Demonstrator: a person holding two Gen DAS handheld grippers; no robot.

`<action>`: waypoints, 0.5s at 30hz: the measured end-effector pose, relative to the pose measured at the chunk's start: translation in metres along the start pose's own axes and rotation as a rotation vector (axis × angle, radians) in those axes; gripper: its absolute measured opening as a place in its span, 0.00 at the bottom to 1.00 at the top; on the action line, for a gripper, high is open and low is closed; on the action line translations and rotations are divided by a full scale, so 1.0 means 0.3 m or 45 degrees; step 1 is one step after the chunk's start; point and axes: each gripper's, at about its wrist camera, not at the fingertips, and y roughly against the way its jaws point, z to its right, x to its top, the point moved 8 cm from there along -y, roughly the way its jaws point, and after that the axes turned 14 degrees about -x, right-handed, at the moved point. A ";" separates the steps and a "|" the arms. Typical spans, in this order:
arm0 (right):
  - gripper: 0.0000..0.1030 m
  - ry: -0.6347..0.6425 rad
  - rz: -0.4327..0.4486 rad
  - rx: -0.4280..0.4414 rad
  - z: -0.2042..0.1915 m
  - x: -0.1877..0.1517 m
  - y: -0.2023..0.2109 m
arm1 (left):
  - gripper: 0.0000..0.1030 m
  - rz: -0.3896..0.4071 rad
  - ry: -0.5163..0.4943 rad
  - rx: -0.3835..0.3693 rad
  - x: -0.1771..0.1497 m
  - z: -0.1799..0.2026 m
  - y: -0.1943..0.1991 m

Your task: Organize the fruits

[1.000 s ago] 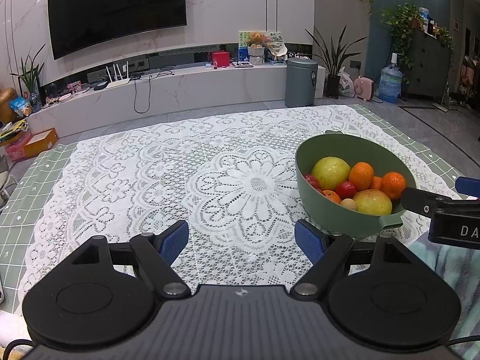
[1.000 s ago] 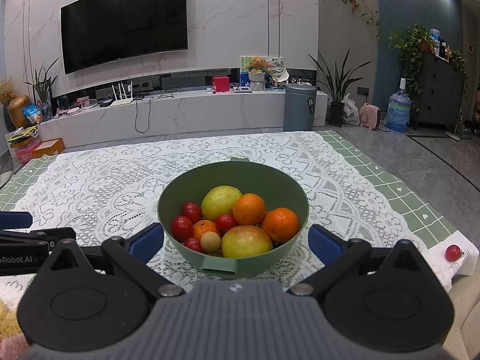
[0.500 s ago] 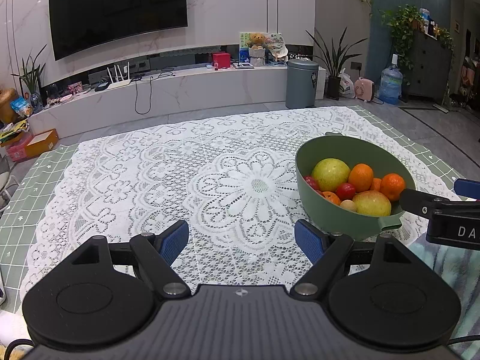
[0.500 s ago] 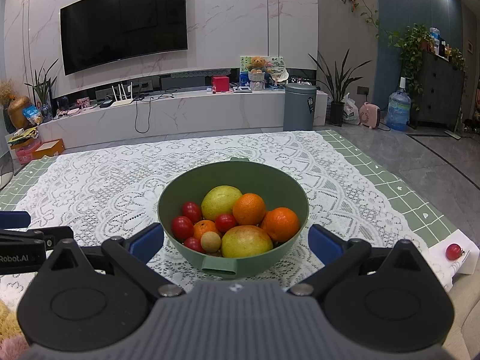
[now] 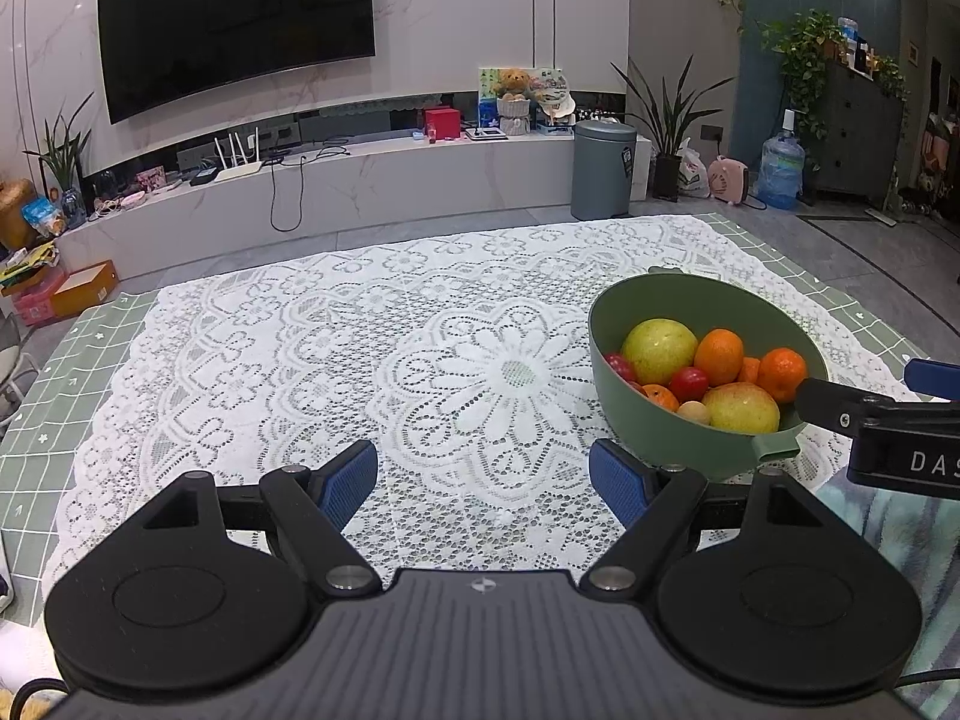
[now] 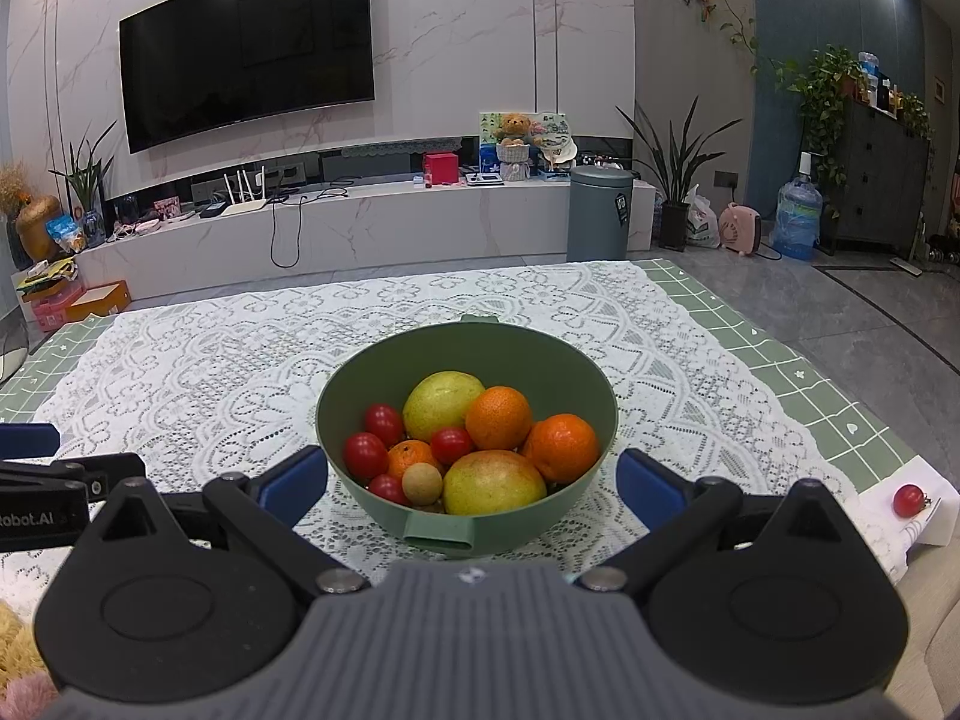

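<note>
Both grippers were spread wide, holding nothing. The left gripper (image 5: 483, 480) hovered over bare lace tablecloth (image 5: 360, 348) near the table's front edge. The right gripper (image 6: 471, 480) sat just short of the green bowl (image 6: 540, 354), fingers flanking its near side without touching. The bowl held two yellow-green fruits, oranges (image 6: 498, 417), cherry tomatoes and one small tan fruit. One stray cherry tomato (image 6: 908, 500) lay on white paper at the table's front right corner.

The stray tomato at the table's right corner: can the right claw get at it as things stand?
Probably yes. The tomato lies alone on white paper, nothing over it, and the right claw is open and empty, though aimed at the bowl, so it must swing right.
</note>
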 end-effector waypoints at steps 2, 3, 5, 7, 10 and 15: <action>0.96 -0.002 0.000 0.001 0.000 0.000 0.001 | 0.91 0.001 -0.002 0.002 -0.001 -0.001 -0.001; 0.96 -0.002 -0.001 0.001 0.003 0.001 0.002 | 0.91 0.001 -0.002 0.002 -0.001 -0.001 -0.001; 0.96 -0.002 -0.001 0.001 0.002 0.001 0.002 | 0.91 0.001 -0.003 0.006 0.005 -0.001 0.006; 0.96 -0.003 -0.001 0.003 0.002 0.001 0.003 | 0.91 -0.001 -0.003 0.012 0.012 -0.001 0.012; 0.96 -0.004 -0.001 0.003 0.001 0.000 0.002 | 0.91 -0.001 -0.003 0.015 0.015 0.001 0.017; 0.96 -0.006 -0.002 0.004 0.001 0.001 0.003 | 0.91 -0.001 -0.006 0.016 0.011 0.004 0.014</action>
